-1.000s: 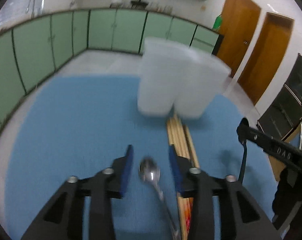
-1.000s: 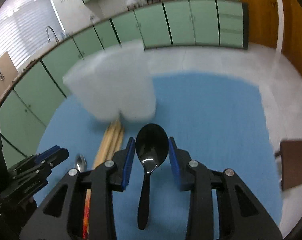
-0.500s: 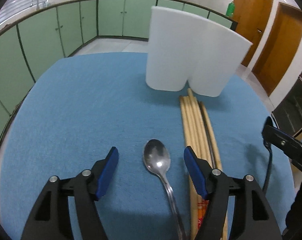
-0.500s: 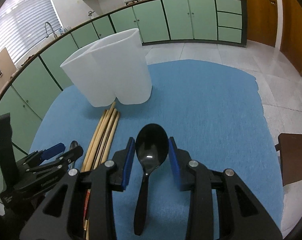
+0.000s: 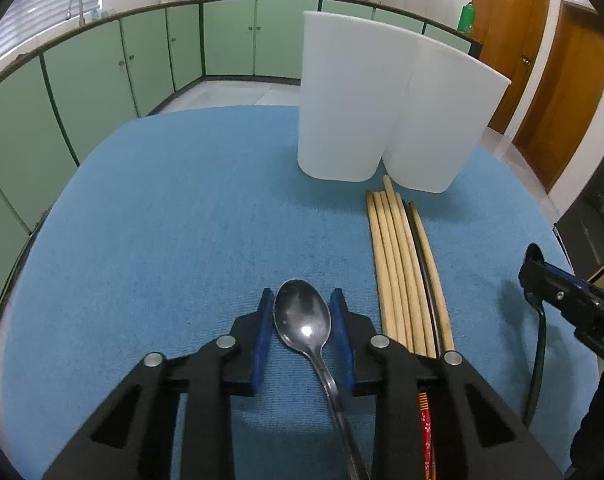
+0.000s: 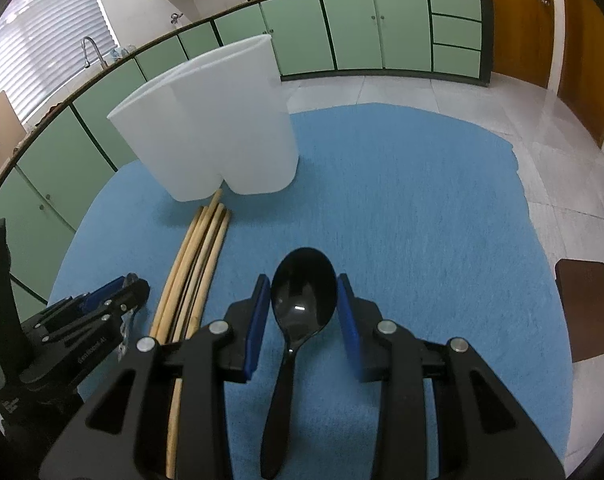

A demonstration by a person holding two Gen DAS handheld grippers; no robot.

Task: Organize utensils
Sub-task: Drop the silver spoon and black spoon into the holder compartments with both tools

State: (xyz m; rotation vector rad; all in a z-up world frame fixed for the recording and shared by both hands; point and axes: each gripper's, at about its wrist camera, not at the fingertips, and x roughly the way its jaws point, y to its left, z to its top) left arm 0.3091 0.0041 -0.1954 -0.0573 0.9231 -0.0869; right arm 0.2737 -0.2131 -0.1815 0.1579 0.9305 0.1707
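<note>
A metal spoon [image 5: 303, 320] lies on the blue table cloth [image 5: 174, 220], its bowl between the blue pads of my left gripper [image 5: 303, 312], which has closed against the bowl's sides. A black plastic spoon [image 6: 302, 292] lies between the pads of my right gripper [image 6: 304, 300], which stands slightly wider than the bowl. A white two-compartment holder [image 5: 386, 108] stands upright at the far side; it also shows in the right wrist view [image 6: 214, 132]. A bundle of wooden chopsticks [image 5: 406, 264] lies between the two spoons, pointing at the holder.
Green cabinets [image 5: 102, 76] and a counter ring the room. Wooden doors [image 5: 558, 80] are at the right. A brown stool [image 6: 586, 308] stands off the table's right edge. The left gripper shows in the right wrist view [image 6: 102, 312].
My left gripper has closed from wide open onto the metal spoon's bowl. My right gripper has opened slightly around the black spoon. Both views have steadied and come lower.
</note>
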